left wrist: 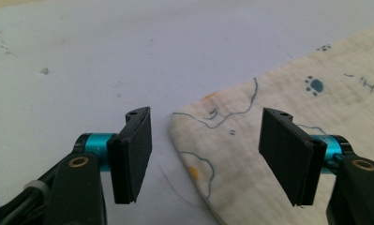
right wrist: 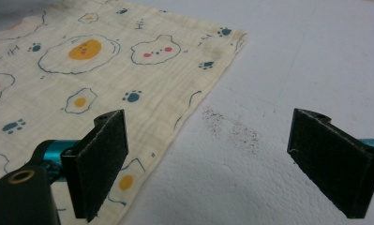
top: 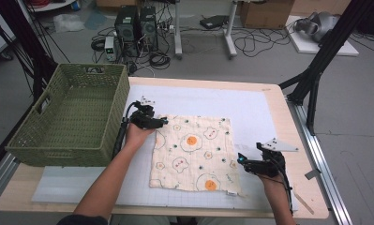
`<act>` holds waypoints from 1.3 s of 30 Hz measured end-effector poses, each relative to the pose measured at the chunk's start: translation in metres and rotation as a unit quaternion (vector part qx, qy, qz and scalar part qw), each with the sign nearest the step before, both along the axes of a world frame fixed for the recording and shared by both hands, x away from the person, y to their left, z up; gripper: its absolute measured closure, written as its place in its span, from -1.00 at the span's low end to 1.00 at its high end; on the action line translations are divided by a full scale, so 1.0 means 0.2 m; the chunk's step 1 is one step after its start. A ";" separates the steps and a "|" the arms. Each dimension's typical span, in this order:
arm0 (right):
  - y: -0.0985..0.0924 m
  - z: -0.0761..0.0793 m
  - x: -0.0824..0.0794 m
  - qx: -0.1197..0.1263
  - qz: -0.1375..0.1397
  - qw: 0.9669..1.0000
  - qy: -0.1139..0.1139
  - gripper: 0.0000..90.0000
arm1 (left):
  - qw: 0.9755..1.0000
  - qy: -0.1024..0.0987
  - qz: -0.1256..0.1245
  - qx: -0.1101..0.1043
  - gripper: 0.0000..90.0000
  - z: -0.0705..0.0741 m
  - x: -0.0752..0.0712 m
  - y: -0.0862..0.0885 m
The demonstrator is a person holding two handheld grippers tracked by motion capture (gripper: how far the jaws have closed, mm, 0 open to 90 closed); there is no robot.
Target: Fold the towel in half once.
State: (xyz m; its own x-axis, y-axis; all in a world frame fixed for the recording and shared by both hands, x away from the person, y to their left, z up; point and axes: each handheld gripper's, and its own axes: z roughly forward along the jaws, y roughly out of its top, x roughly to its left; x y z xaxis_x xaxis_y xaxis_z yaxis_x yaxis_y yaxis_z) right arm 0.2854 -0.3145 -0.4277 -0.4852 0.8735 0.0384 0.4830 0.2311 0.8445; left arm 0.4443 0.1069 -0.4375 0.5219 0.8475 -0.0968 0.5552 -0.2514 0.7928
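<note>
The cream square cloth printed with fried eggs lies flat. Its far-left corner sits between the left gripper's spread jaws, untouched. The right gripper, jaws wide, straddles the cloth's right edge.

Between the black fingers lies a cream muslin cloth printed with orange-yolked fried eggs, pink-cheeked bears and teal paw prints. White gridded mat on the pale wooden table; olive-green woven basket.

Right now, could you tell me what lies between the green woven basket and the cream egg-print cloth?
The left hand-held gripper and a strip of bare white mat, seen in the high view, lie between basket and cloth.
</note>
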 end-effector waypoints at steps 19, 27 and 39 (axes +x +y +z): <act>0.01 -0.01 0.04 -0.002 0.000 1.000 0.006 -0.74 | 0.998 -0.013 -0.051 0.042 0.57 -0.05 -0.01 -0.05; 0.04 0.00 0.09 -0.006 0.012 1.000 -0.004 -0.74 | 0.998 -0.016 -0.050 0.025 0.87 -0.06 -0.02 -0.06; 0.15 0.02 0.42 -0.043 0.008 0.998 0.055 -0.75 | 0.999 -0.011 -0.051 0.015 0.87 -0.07 -0.02 -0.05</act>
